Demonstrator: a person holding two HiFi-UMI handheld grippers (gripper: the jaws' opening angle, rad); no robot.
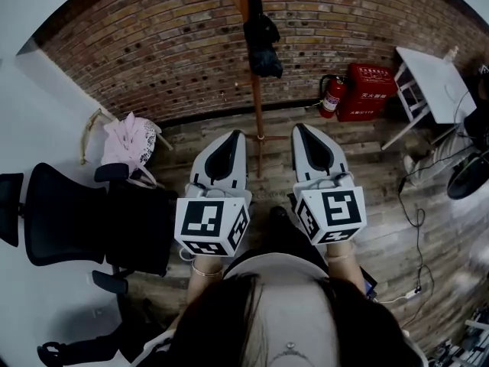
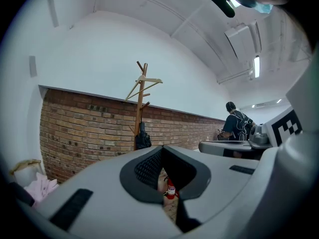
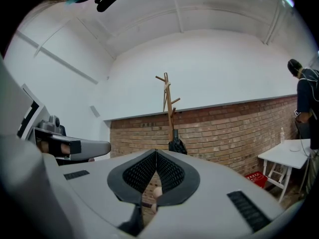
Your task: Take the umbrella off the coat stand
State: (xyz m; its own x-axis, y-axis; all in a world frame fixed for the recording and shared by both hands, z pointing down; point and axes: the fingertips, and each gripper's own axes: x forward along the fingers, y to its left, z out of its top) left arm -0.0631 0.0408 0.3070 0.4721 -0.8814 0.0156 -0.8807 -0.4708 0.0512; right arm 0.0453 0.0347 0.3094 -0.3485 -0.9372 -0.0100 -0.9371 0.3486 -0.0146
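Approach step: with white left gripper (image 1: 238, 134) and white right gripper (image 1: 298, 128) both clenched empty at frame centre, well short of black folded umbrella (image 1: 262, 40) hung on slim wooden coat stand (image 1: 256, 105) at top centre, close in, open one jaw pair, grasp.

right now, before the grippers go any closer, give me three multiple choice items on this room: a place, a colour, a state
1. Where is the umbrella? A on the white table; B on the coat stand; C on the black chair.
2. What colour is the fire extinguisher? A red; B green; C yellow.
3. How is the right gripper? A wide open; B shut on the umbrella; C shut, empty.
B, it hangs from that stand; A, its body is red; C, its jaws meet on nothing.
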